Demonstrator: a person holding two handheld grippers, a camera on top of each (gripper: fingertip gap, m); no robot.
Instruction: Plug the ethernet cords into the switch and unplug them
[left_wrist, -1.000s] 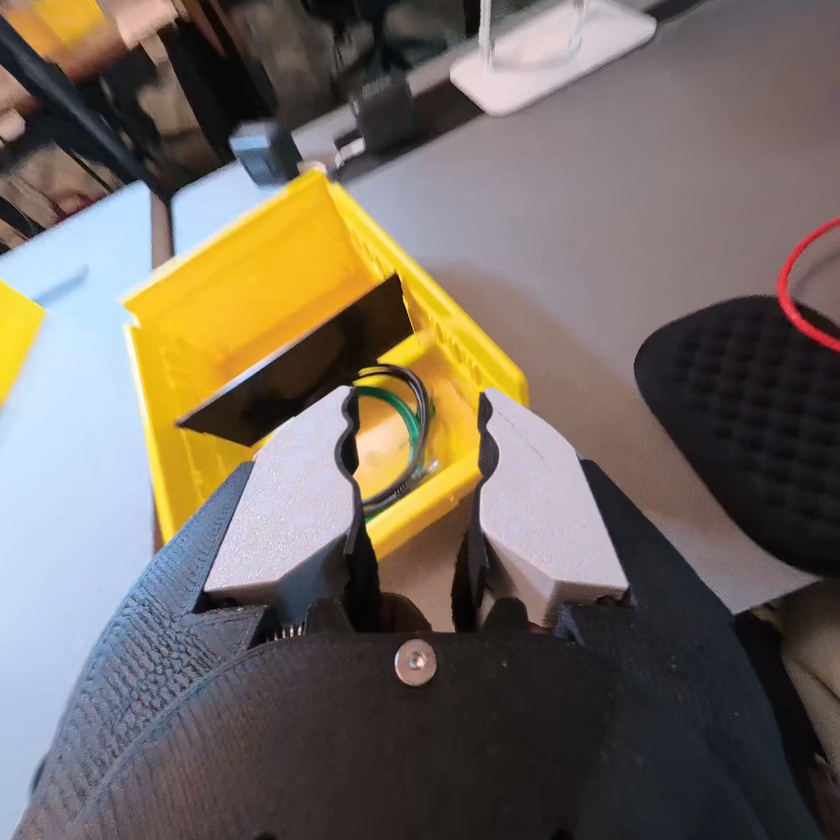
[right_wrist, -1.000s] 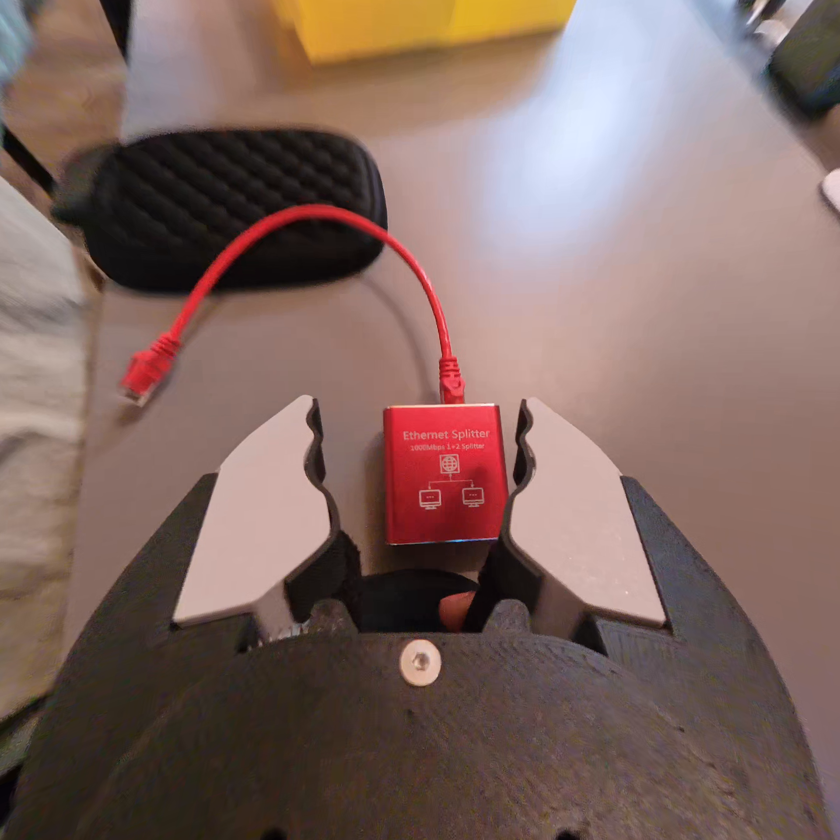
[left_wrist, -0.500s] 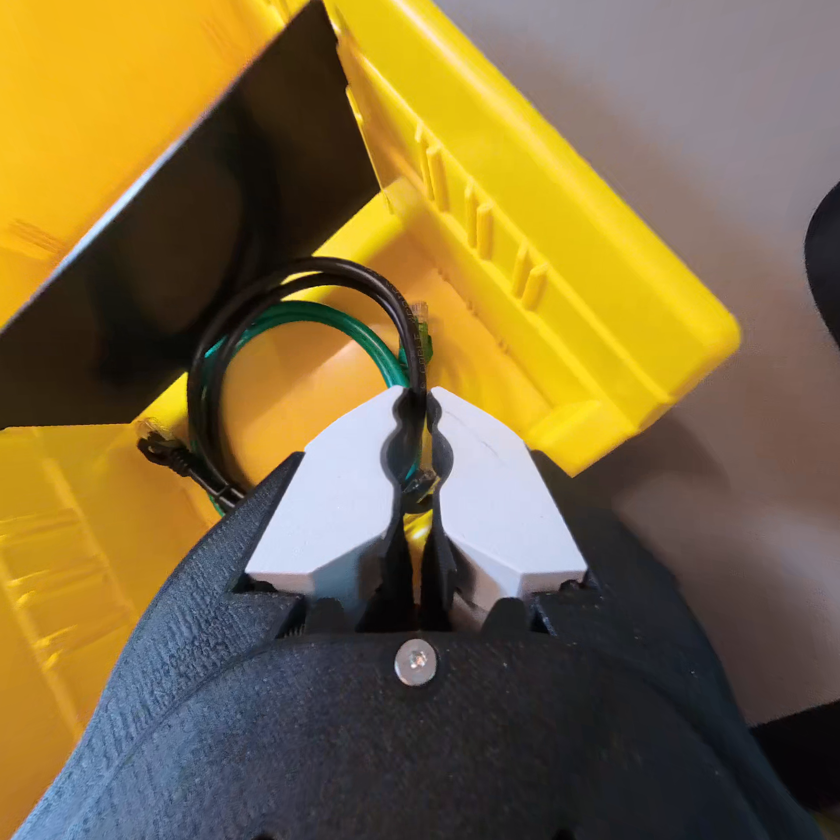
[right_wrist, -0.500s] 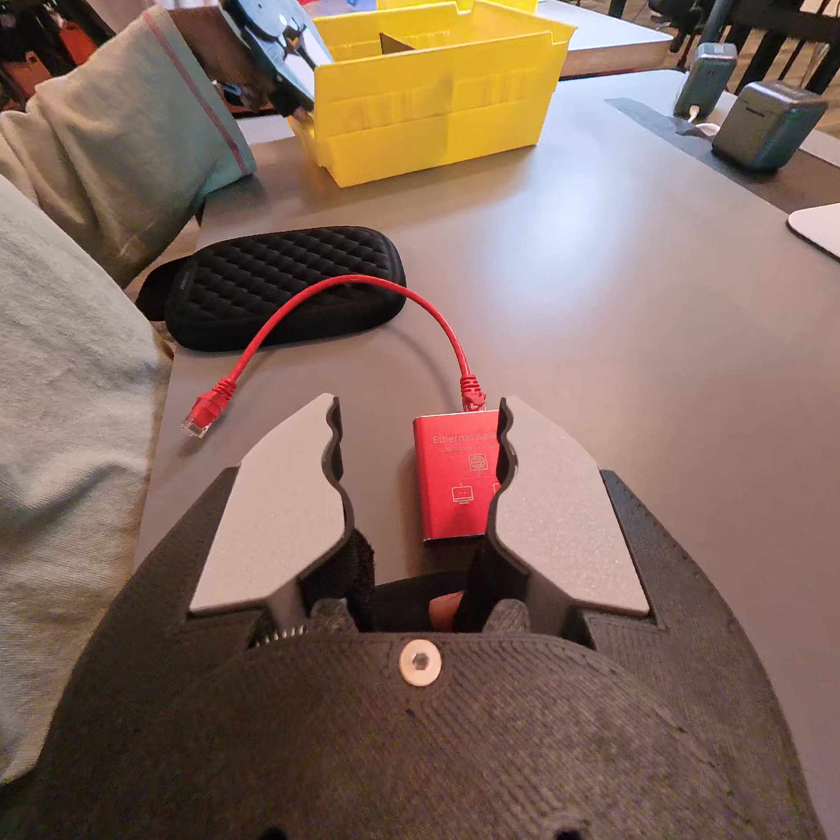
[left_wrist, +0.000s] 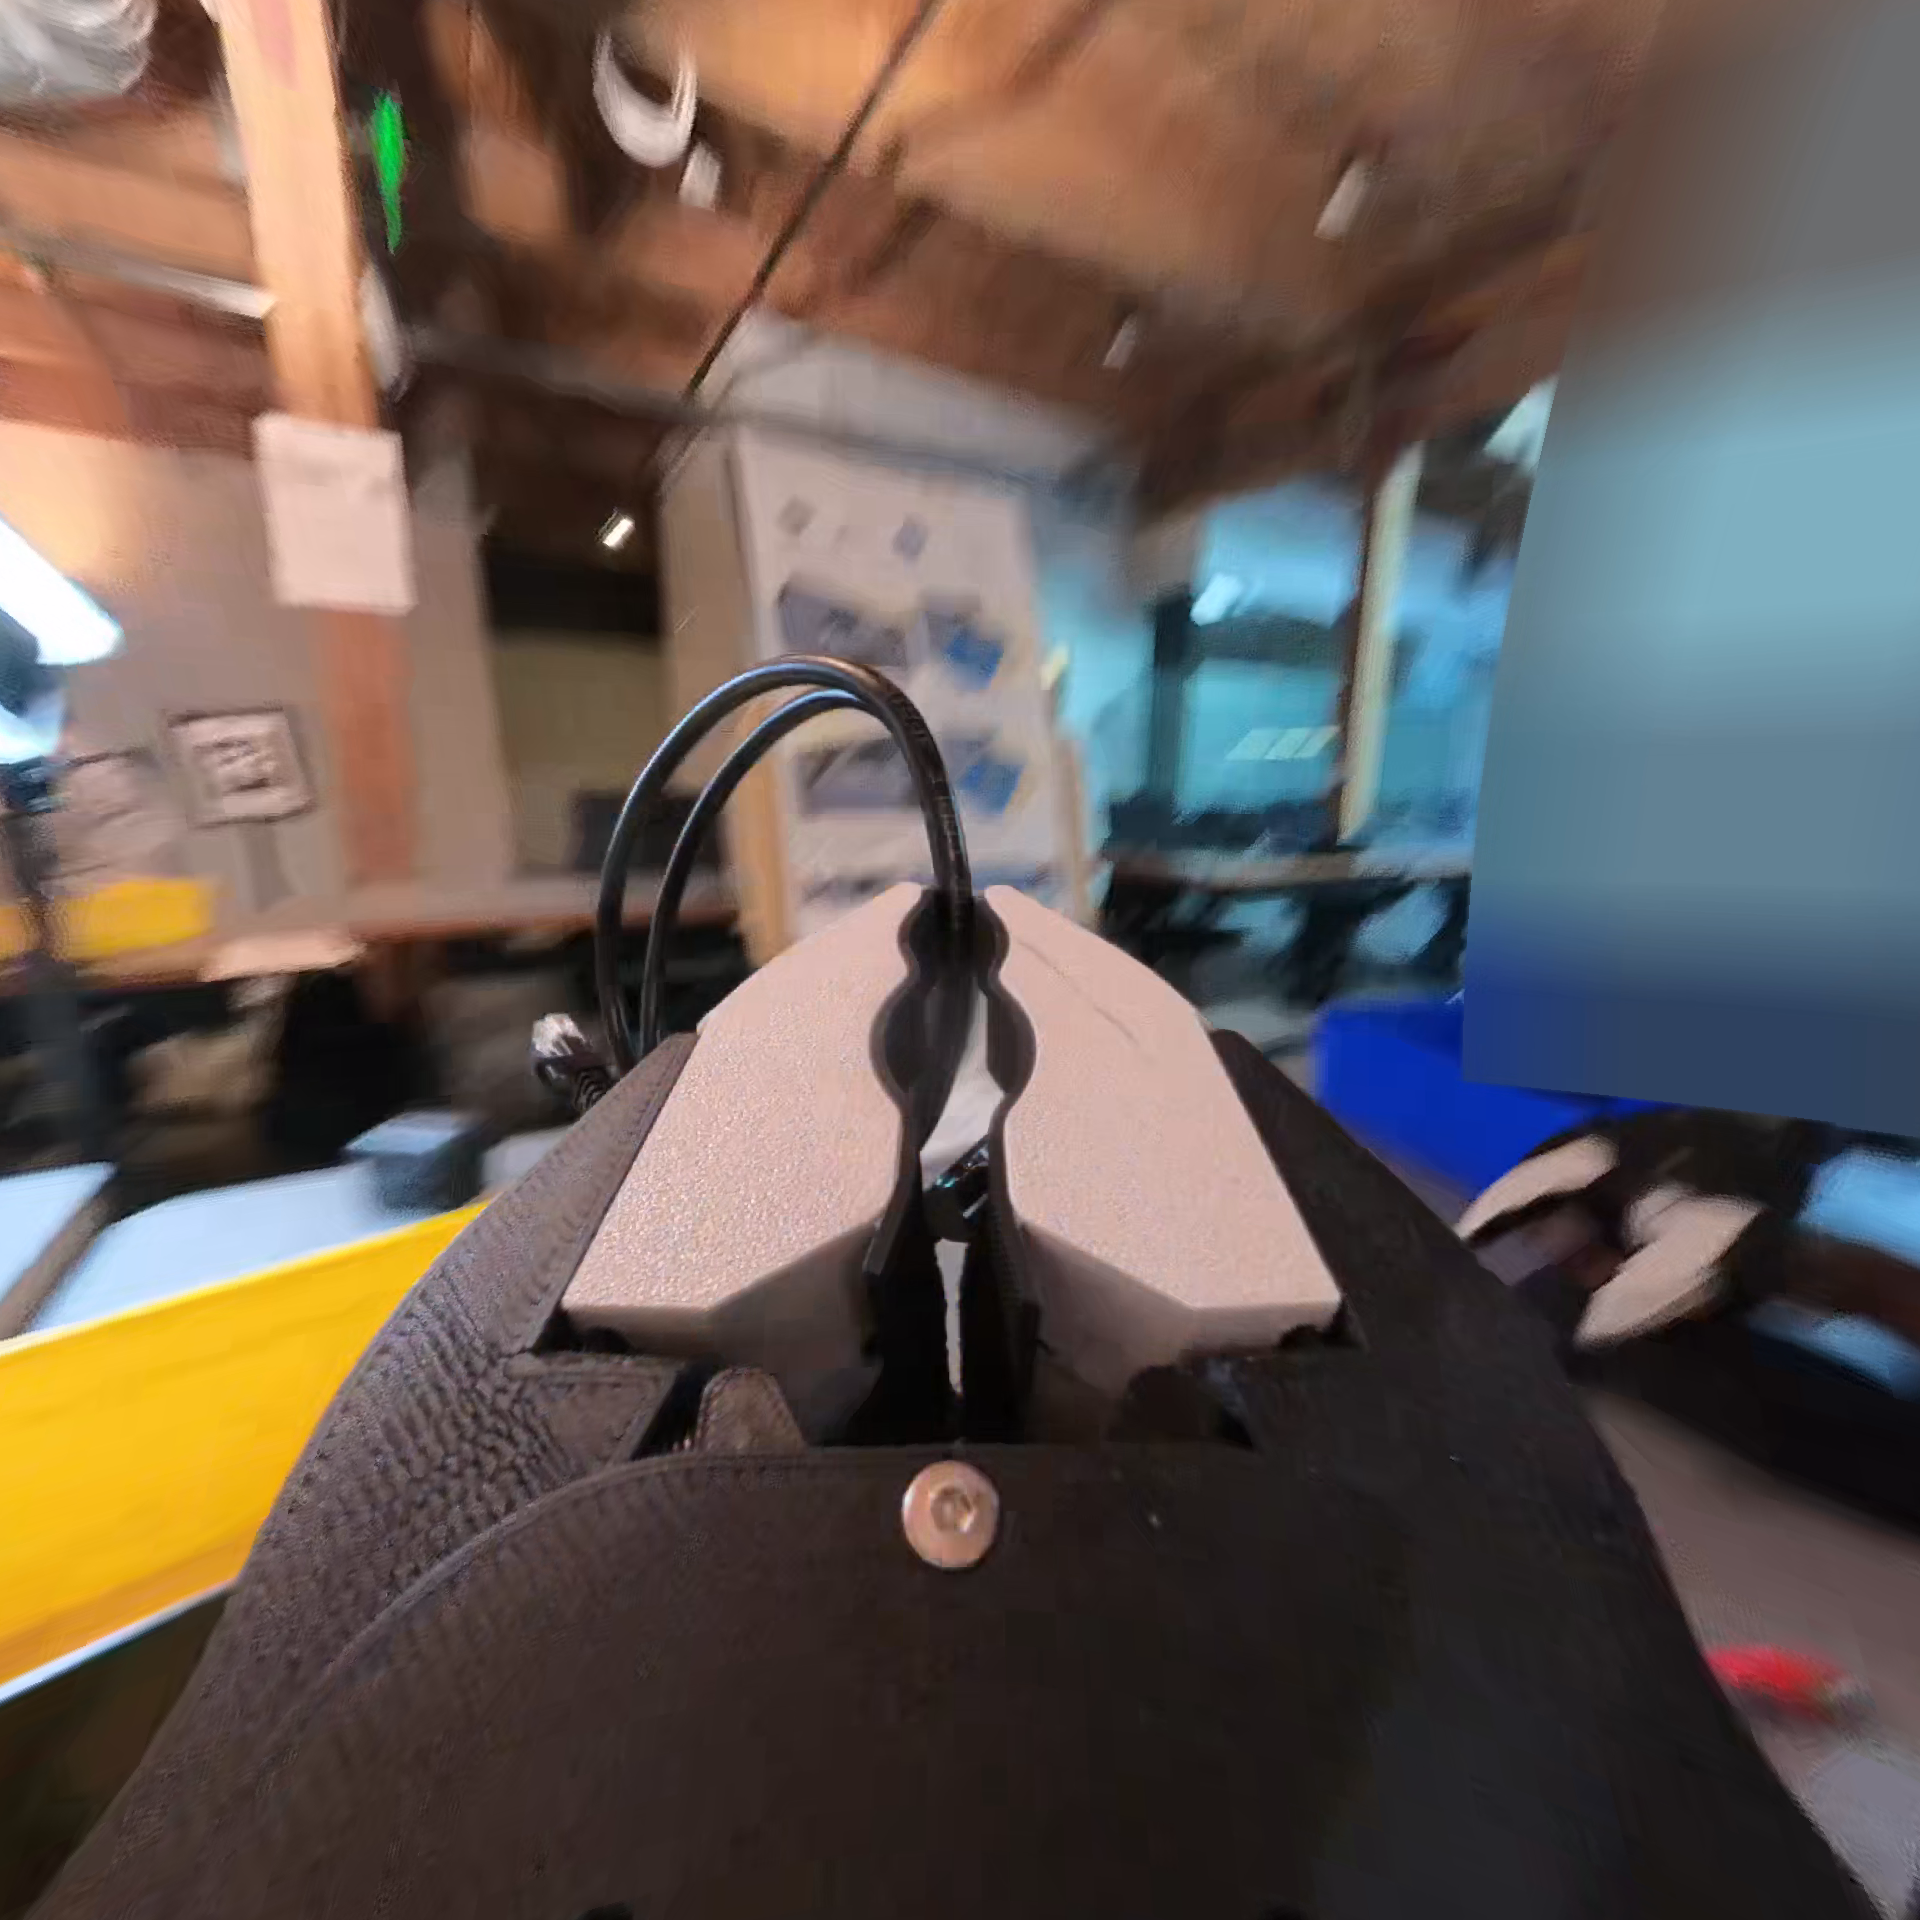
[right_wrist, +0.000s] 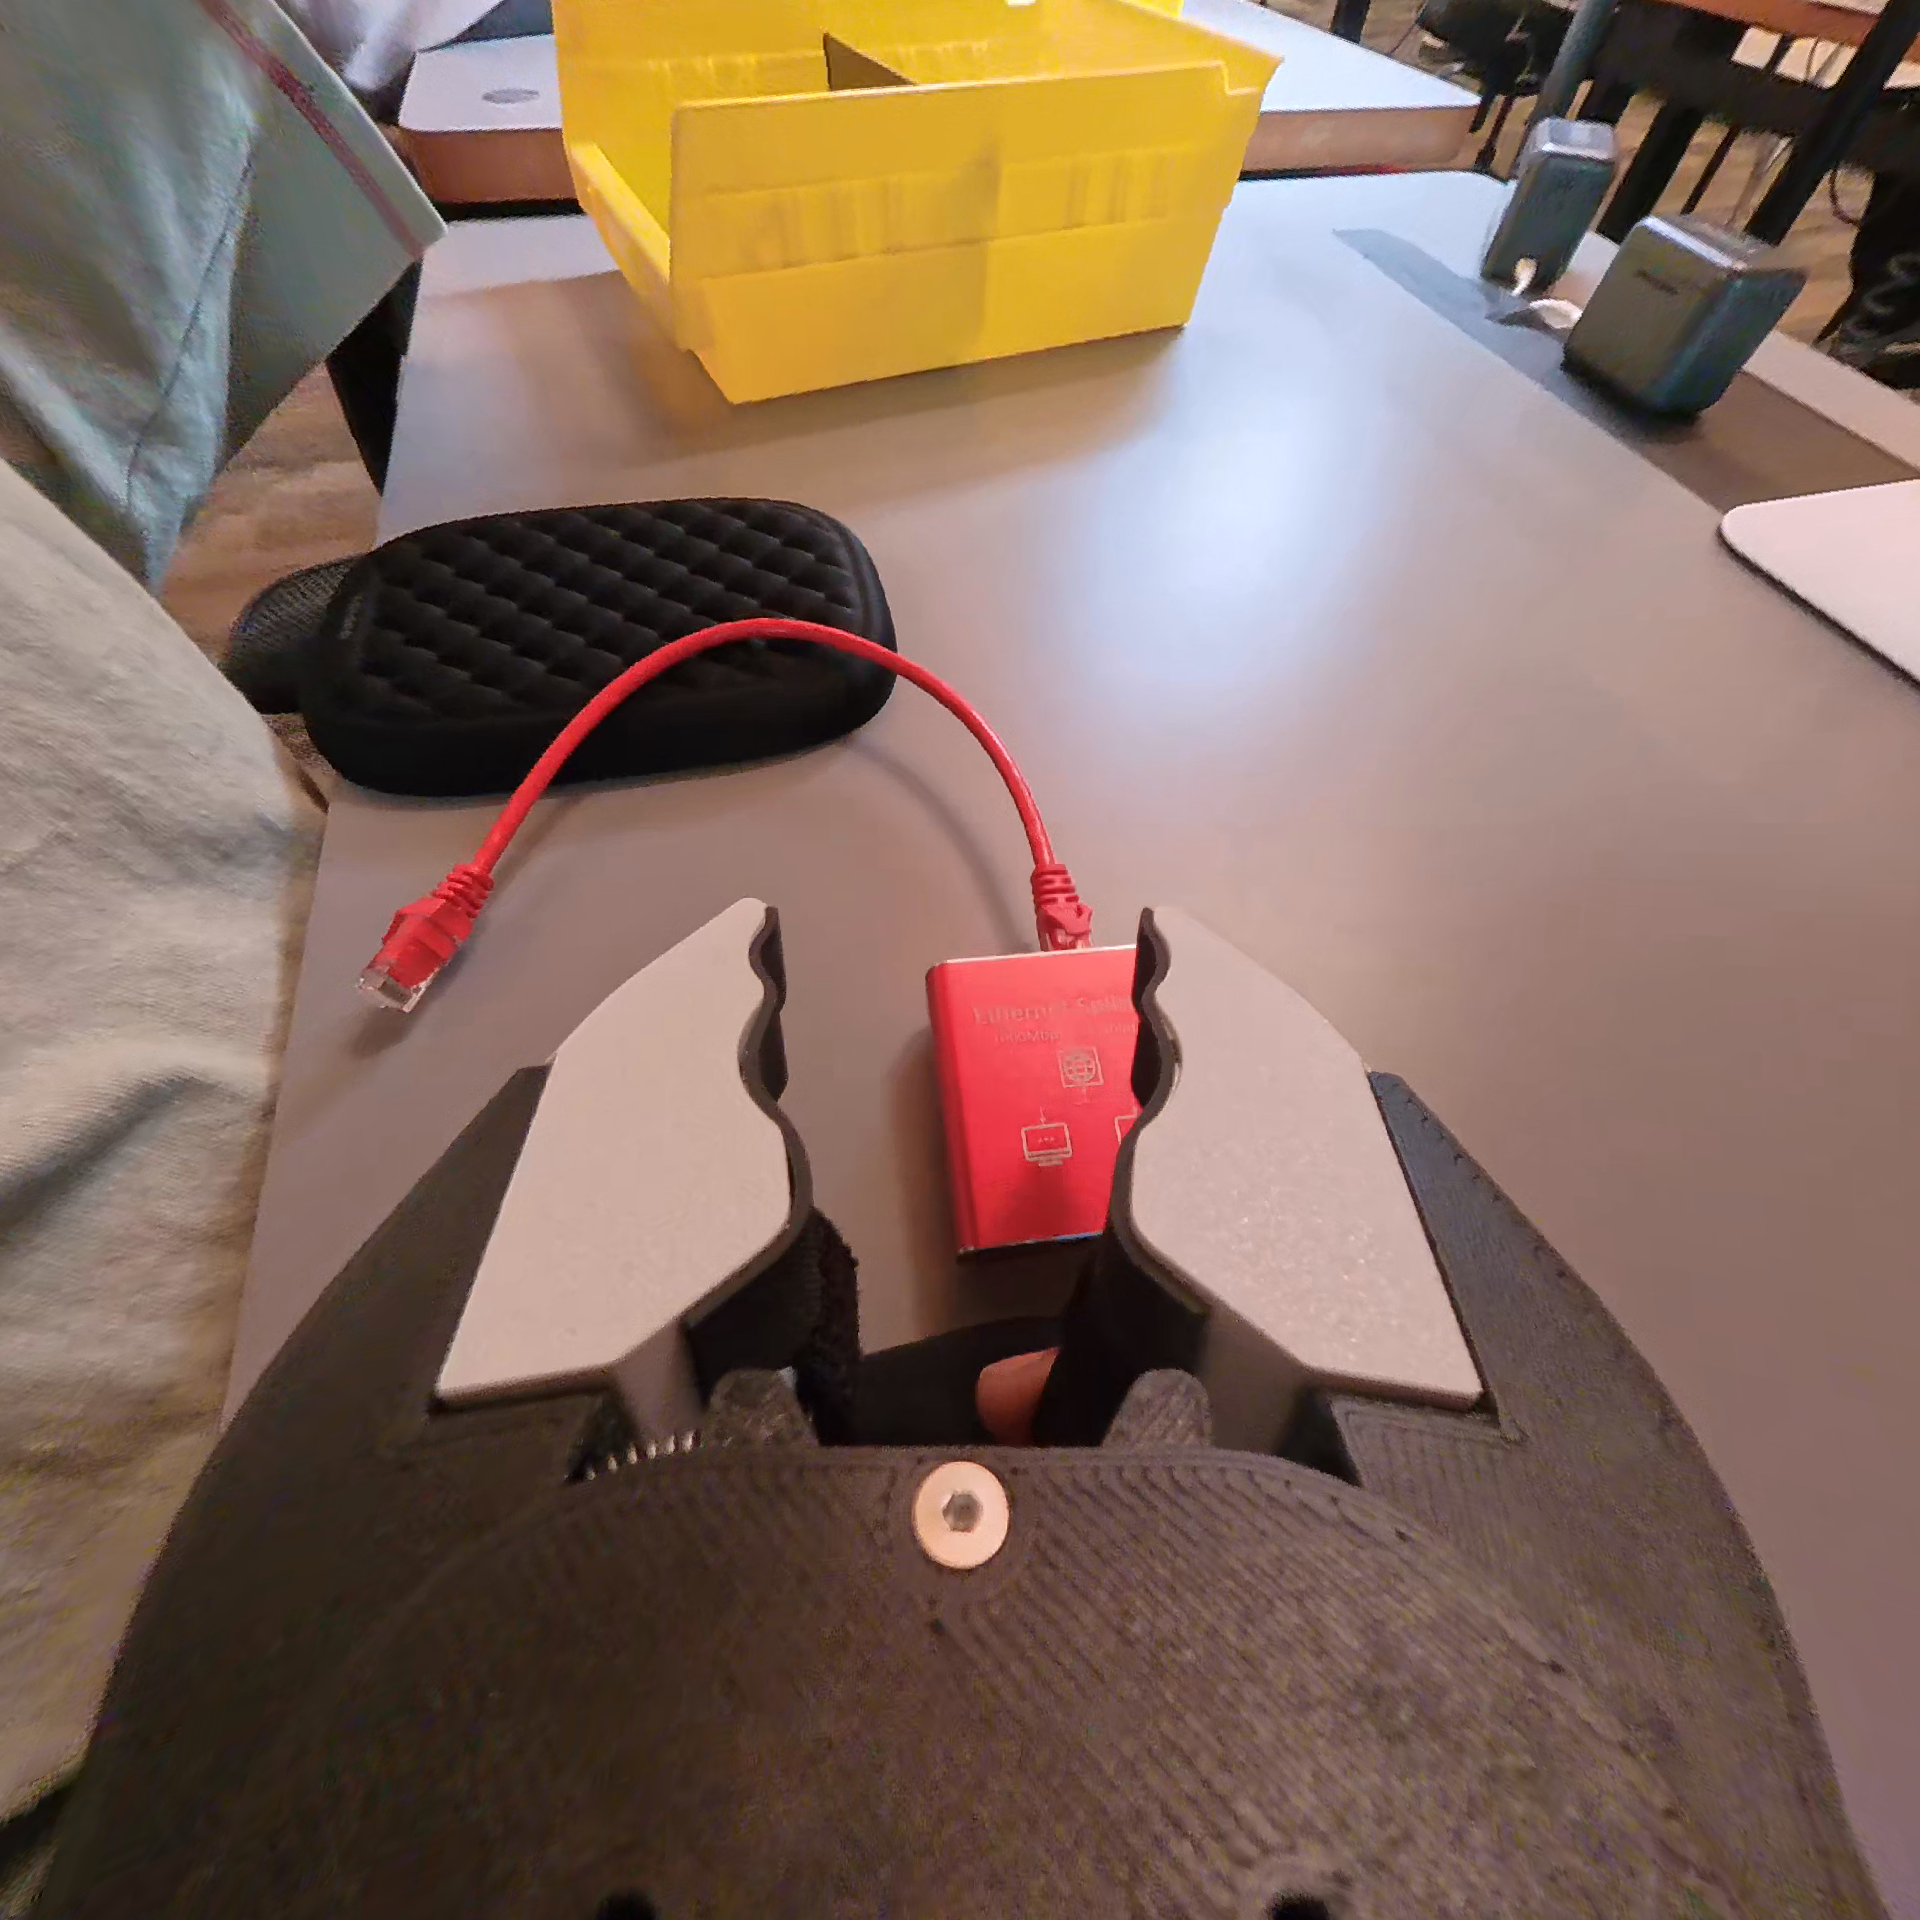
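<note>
My left gripper (left_wrist: 951, 904) is shut on a black ethernet cord (left_wrist: 727, 748), lifted in the air. The cord loops up from the fingertips and back down to the left, where one plug (left_wrist: 566, 1049) hangs beside the finger. My right gripper (right_wrist: 956, 935) is open just above the table, over a red switch box (right_wrist: 1029, 1101). The box lies between the fingers, close to the right finger, with a clear gap to the left pad. A short red cord (right_wrist: 790, 634) is plugged into the box's far end; its free plug (right_wrist: 410, 951) lies on the table to the left.
A black quilted case (right_wrist: 582, 634) lies beyond the red cord. A yellow bin (right_wrist: 935, 208) stands at the far side of the grey table; its wall also shows in the left wrist view (left_wrist: 156, 1455). Two grey blocks (right_wrist: 1673, 312) and a white pad (right_wrist: 1849, 561) sit at the right. A person's sleeve (right_wrist: 125, 260) is at the left. The tips of one gripper are about 40 cm away from the tips of the other. My right gripper's tips are some 15 cm from the black quilted case (right_wrist: 582, 634).
My left gripper closed on the black cord inside the yellow bin and lifted it out, swinging upward; the green cord stayed behind. My right gripper narrowed slightly and stayed over the red box.
</note>
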